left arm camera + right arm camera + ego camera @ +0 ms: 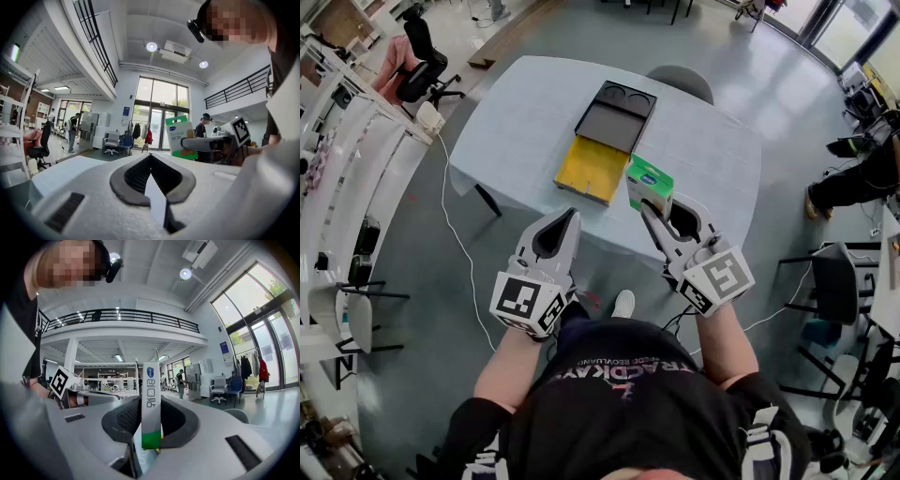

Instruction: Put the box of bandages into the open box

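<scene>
Step in hand: carrying the box of bandages (650, 185) to the open box (586, 171).

Right gripper (656, 212):
- Its fingers (123, 417) are partly closed, pinching the box of bandages by its two broad faces.
- The box sticks out past the fingertips, narrow edge toward the gripper's camera.
- The grip is on the near end only; most of the box is unsupported beyond the tips.

Left gripper (572, 217):
- Fingers (132, 174) drawn together, nothing between them.
- It is held clear of the worktop (506, 112), beside the right gripper and apart from it.

Where things lie from the right fingertips:
- The open box's yellow tray is just ahead and to the left, on the worktop's near edge. It looks bare.
- Its dark lid (616, 114) is further ahead, beyond the tray.
- From the head view the box of bandages appears to sit at the tray's right edge, not over it.

To do the step well (judgement):
- Shift left and forward until the box of bandages is squarely over the yellow tray.
- Tip it so a broad face goes down, then lower it close before easing the fingers apart. A drop from height could bounce it off the shallow rim.
- Keep the pinch steady; with so little of the box gripped, it could pivot.
- The left fingers could brace the tray if it slides, since it sits near the worktop edge.
</scene>
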